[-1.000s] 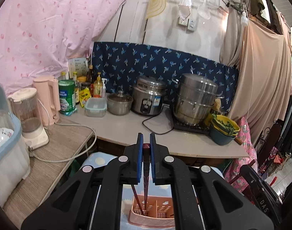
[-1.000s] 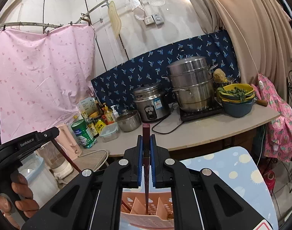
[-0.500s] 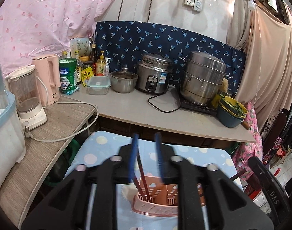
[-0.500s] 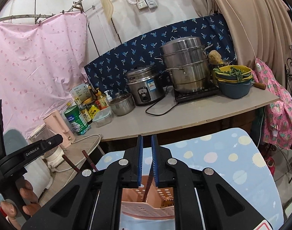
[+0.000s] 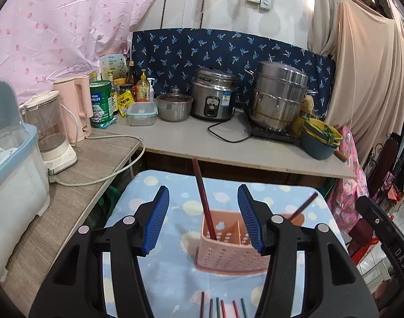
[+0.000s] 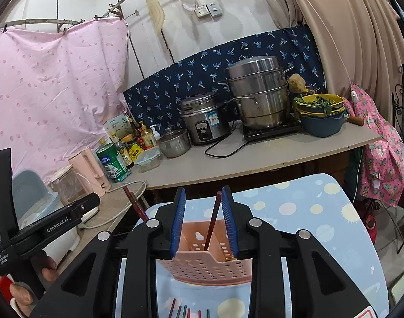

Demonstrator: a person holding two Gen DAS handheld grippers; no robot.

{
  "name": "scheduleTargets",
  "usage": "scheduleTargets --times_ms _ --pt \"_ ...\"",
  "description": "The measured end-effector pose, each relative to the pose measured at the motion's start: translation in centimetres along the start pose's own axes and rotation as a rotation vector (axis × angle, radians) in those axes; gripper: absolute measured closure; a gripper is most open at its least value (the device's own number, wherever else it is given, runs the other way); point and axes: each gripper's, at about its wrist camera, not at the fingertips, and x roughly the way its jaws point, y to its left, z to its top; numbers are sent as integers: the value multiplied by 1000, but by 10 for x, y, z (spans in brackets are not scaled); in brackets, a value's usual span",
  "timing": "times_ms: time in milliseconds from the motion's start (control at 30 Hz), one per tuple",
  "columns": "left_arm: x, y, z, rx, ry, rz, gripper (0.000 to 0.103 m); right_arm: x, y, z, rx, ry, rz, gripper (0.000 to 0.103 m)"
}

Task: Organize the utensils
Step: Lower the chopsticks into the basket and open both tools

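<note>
Jaws of the left gripper [image 5: 203, 220] are opening and stand well apart; a dark red chopstick [image 5: 203, 198] rises between the pads but neither pad touches it. A second ago these jaws were clamped on that stick above the holder; now the stick stands free, tip down in the left compartment of the pink holder [image 5: 228, 254], leaning back toward the counter. Right gripper [image 6: 203, 220] jaws are opening too, with a narrower gap; its chopstick [image 6: 212, 220] stands between the pads, seemingly clear of both, lower end in the holder's middle compartment as far as the right view shows. That stick was also gripped a second ago. Reading: both sticks released, two utensils now stowed. In the left view a second stick [image 5: 304, 205] leans out to the right behind the right pad; probably the right gripper's one, cannot confirm. Holder sits on the blue dotted tablecloth [image 5: 175, 273], upright, not tipped by the drops. Nearer the cameras, a row of loose chopsticks [image 5: 222, 307], red and green, lies on the cloth at the frame's lower edge; these remain to be stowed. Likely next step: pull both grippers back and down toward that row. Risk: a pad catching a leaning stick on withdrawal and dragging the light holder. Beyond, the counter [image 5: 202, 143] with pots is not involved.
</note>
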Motion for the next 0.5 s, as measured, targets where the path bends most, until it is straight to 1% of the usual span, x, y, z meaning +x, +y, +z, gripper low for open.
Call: scheduleTargets --times_ms 133,367,500 --pt "-10 0 -18 18 22 3 52 -15 4 -16 -18 12 -1 74" --pt "-27 -2 -59 72 61 35 52 -38 6 -51 -43 47 -21 73" --pt "-32 3 -84 83 104 44 52 -50 2 -75 -40 76 -31 67"
